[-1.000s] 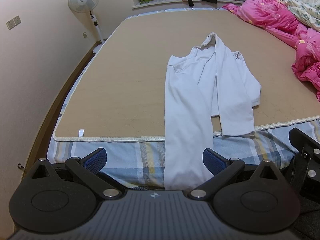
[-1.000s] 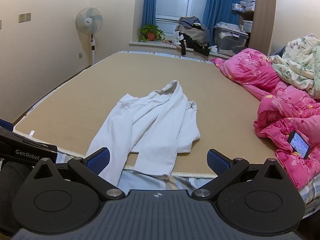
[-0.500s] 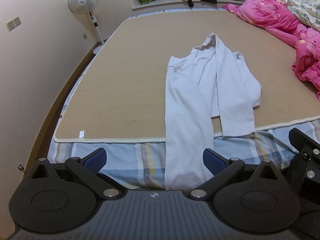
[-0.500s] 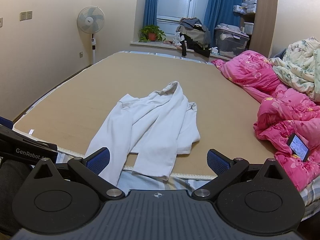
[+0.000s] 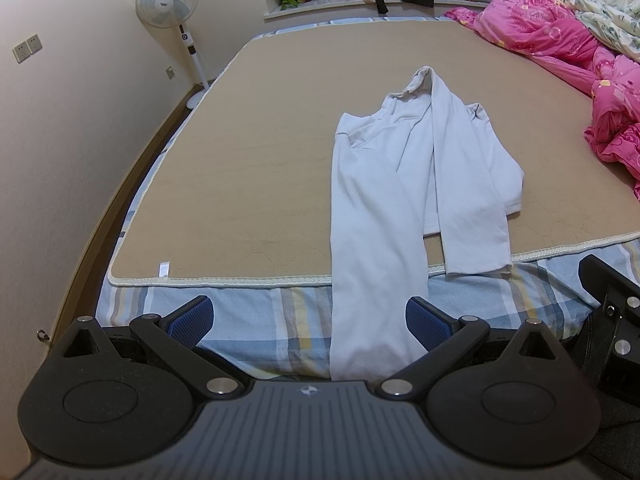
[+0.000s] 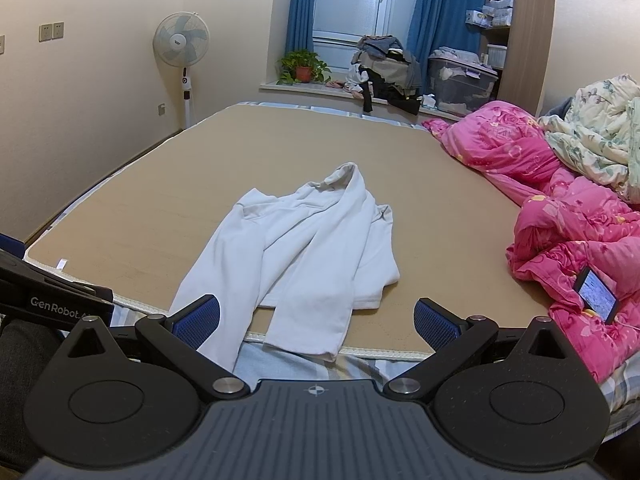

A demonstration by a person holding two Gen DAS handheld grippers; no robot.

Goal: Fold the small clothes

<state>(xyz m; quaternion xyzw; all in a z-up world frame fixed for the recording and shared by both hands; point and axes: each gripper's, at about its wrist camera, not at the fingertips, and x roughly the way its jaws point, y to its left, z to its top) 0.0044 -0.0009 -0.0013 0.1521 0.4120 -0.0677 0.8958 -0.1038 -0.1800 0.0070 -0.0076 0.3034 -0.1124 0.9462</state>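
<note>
Jaws of left gripper [image 5: 308, 320] and right gripper [image 6: 316, 318] are spread wide, nothing gripped. White top [image 5: 412, 184] is laid at bed [image 5: 248, 184] near edge, sleeves draped over it. Risk: only one layer is pinched and the bunched fabric drags, skewing the fold.

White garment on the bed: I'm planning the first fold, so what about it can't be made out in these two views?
- Left wrist view: the end of the long sleeve of the white garment is hidden behind the left hand-held gripper body.
- Right wrist view: the same sleeve end runs behind the right hand-held gripper.
- Both views: the torso is covered by the crossed sleeves.
</note>
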